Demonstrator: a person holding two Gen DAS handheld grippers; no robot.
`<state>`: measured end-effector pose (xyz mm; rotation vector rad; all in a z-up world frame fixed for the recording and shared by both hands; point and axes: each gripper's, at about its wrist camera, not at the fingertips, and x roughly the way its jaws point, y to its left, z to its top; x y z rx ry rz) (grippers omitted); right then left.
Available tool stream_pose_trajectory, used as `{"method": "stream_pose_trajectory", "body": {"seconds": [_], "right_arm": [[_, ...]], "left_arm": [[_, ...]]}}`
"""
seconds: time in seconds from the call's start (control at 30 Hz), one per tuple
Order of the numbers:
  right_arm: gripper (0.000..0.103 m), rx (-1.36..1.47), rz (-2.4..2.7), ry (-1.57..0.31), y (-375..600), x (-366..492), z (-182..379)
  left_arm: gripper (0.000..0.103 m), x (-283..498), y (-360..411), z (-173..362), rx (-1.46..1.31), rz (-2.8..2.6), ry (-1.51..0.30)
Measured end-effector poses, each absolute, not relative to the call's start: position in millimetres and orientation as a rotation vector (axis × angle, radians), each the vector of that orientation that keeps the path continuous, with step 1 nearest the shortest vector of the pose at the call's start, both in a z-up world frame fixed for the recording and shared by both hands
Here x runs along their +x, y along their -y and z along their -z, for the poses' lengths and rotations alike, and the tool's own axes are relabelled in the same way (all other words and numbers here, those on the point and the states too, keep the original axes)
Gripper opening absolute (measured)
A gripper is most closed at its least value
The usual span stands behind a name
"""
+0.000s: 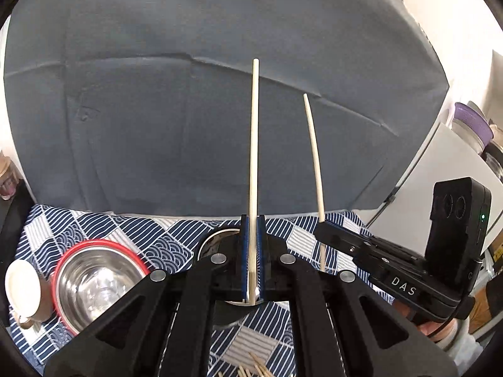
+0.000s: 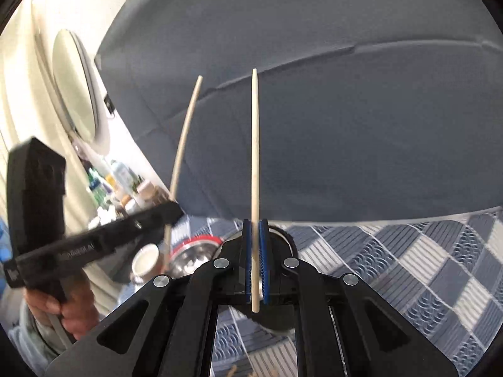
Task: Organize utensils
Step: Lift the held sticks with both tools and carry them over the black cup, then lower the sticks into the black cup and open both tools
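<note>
My left gripper (image 1: 253, 221) is shut on a pale wooden chopstick (image 1: 254, 144) that stands up between its blue pads. To its right, my right gripper (image 1: 321, 223) holds a second chopstick (image 1: 312, 157), also pointing up. In the right wrist view, the right gripper (image 2: 255, 222) is shut on its chopstick (image 2: 254, 163). The left gripper (image 2: 173, 209), blurred, carries the other chopstick (image 2: 184, 144) at the left. Both sticks hang in the air above a round dark holder (image 1: 213, 240) on the cloth, mostly hidden behind the jaws.
A red-rimmed steel bowl (image 1: 94, 279) and a white cup (image 1: 22, 289) sit at the left on the blue patterned cloth (image 1: 157, 238). Loose thin sticks (image 1: 254, 369) lie near the front edge. A grey backdrop (image 1: 188, 110) rises behind. A hand (image 2: 75, 317) grips the left tool.
</note>
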<state>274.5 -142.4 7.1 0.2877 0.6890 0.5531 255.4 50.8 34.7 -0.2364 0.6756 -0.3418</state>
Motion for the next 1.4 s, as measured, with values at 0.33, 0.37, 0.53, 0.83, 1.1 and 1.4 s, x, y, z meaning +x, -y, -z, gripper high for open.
{"method": "stream_pose_trajectory", "body": {"seconds": [0.33,0.37,0.53,0.83,1.1,1.4], "right_arm": [[0.005,0.272,-0.561,-0.609,113.4,300.1,20.6],[0.005,0.271,-0.560,-0.610,112.0,302.7,24.4],[0.005,0.278,-0.552,-0.632,104.9,305.8,46.2],[0.005,0.220,-0.515,-0.629,106.1,291.8,67.9],[0.008,0.091,-0.496,-0.626,95.3,280.7,64.2],[0.009,0.041,-0.468,-0.624,101.3,264.2,55.5]], "left_arm": [[0.005,271.9,-62.4,0.1,-0.306,0.352,-0.613],[0.005,272.3,-62.8,3.1,-0.305,0.346,-0.613],[0.005,276.2,-61.4,25.8,-0.291,0.324,-0.642],[0.005,277.0,-59.4,46.2,-0.302,0.314,-0.641],[0.005,264.5,-51.0,55.9,-0.283,0.303,-0.608],[0.036,246.1,-62.0,40.2,-0.255,0.261,-0.587]]}}
